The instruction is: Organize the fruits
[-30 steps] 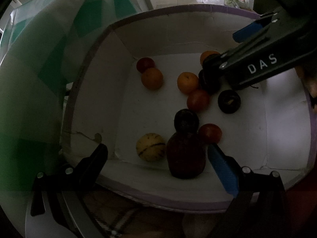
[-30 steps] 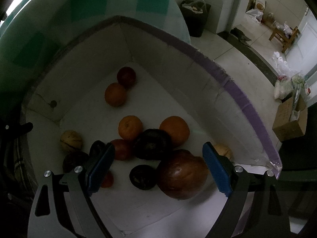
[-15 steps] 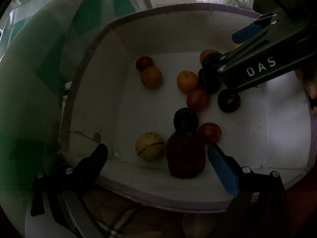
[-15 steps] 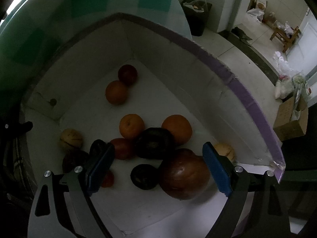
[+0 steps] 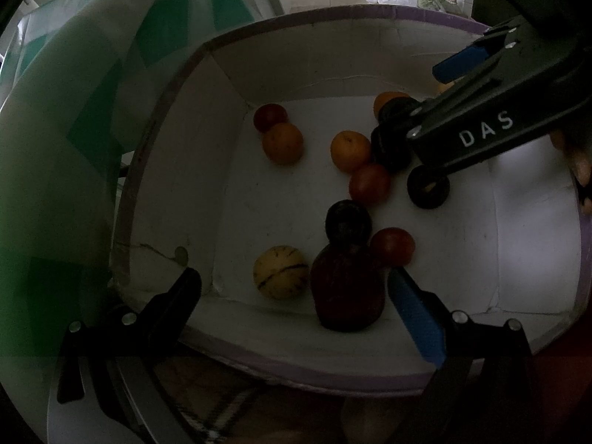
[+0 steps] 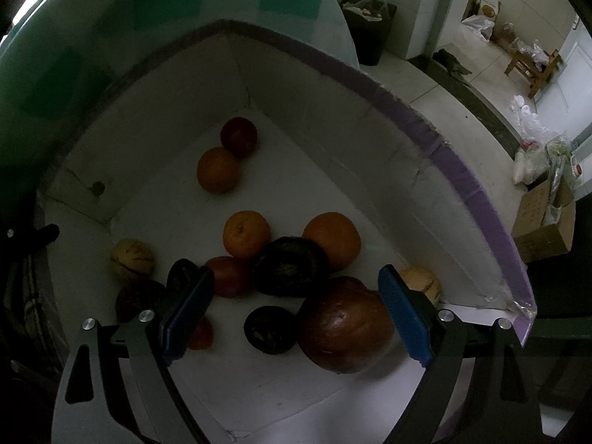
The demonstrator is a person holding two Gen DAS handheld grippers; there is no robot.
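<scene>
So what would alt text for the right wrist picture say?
Open tongs hover over a white box of fruit, a large reddish-brown fruit between the blue pads, untouched. Three oranges, dark round fruits and striped yellow ones lie beyond.

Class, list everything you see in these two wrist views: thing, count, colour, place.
box: one, white with purple rim, holds all the fruit
oranges: three, orange, box floor
round red fruits: three, red, one in far corner, two mid-box
dark fruits: three, near-black, centre cluster
large fruits: two, red-brown, near side
striped fruits: two, pale yellow, opposite sides
cloth: one, green-white checks, beyond box
left gripper: open, over box
right gripper: open, over box
</scene>
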